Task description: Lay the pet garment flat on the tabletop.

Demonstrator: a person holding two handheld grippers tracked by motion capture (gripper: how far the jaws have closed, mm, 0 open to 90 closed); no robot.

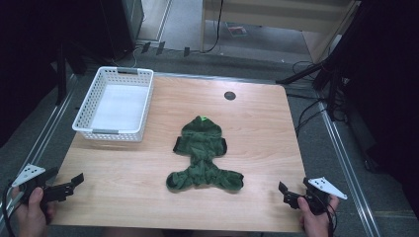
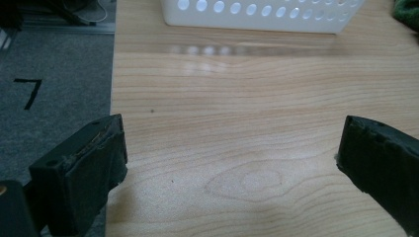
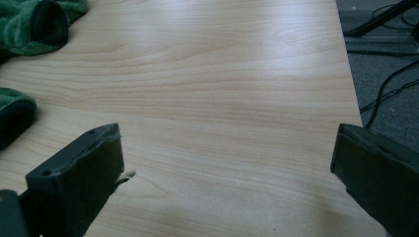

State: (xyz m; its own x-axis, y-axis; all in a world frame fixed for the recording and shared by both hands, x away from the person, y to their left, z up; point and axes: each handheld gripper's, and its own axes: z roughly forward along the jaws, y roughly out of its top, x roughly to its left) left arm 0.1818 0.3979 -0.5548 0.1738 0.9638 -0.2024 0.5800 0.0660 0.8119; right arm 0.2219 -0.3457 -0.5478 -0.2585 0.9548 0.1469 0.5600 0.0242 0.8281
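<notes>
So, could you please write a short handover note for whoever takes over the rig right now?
Left claw: open, holding nothing, at the table's near left corner.
Right claw: open, holding nothing, at the near right corner.
Green garment: spread flat mid-table, hood pointing away, untouched.
White basket: far left, nothing in it.
Done: nothing yet.
Left: probably grasp the garment, perhaps fold it, and put it in the basket.

high view: above near edge, facing down on bench | left gripper view: low, close, facing basket | right gripper view: low, close, right of green garment, shared with high view

black "7" marked on the grey floor
</notes>
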